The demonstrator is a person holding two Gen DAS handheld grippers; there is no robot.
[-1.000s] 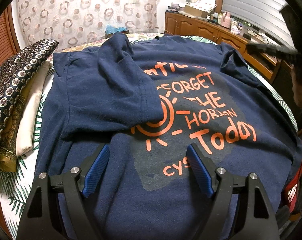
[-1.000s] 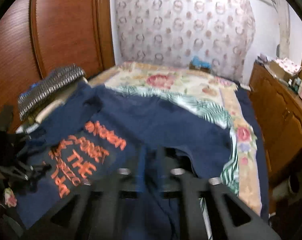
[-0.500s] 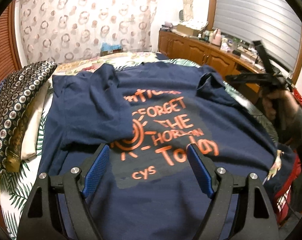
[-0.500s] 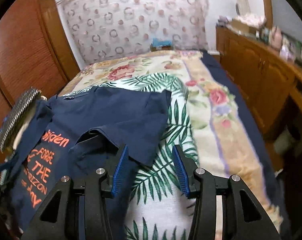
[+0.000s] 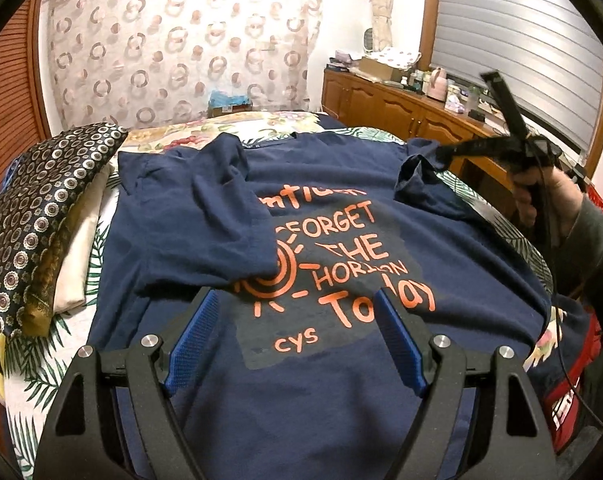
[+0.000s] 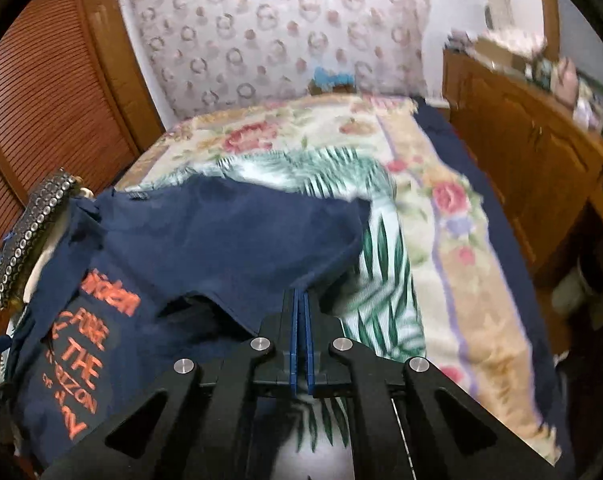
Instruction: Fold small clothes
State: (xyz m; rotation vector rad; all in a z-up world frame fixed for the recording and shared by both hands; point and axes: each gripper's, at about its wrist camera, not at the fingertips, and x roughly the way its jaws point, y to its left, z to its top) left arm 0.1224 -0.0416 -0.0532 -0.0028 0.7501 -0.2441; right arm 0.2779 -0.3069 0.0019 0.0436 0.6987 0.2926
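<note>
A navy T-shirt (image 5: pixel 341 360) with orange print lies spread on the bed, print side up; it also shows in the right wrist view (image 6: pixel 205 248). Its left sleeve (image 5: pixel 205 224) is folded in over the chest. My left gripper (image 5: pixel 297 332) is open and empty above the shirt's lower middle. My right gripper (image 6: pixel 300 300) is shut on the edge of the right sleeve (image 6: pixel 313 248) and holds it slightly lifted off the bed. In the left wrist view the right gripper (image 5: pixel 445 154) pinches that sleeve (image 5: pixel 417 168) at the shirt's far right.
The bed has a floral and palm-leaf cover (image 6: pixel 421 216). Stacked pillows with a patterned cover (image 5: pixel 33 216) lie along the left side. A wooden cabinet (image 5: pixel 401 108) with clutter on top runs along the right. Louvred wooden doors (image 6: pixel 41 100) stand on the left. A red item (image 5: pixel 573 392) sits at the bed's right edge.
My right gripper has closed on the right sleeve's edge; half a second ago it was open over the sleeve. The left gripper has stayed open and drawn back slightly.
</note>
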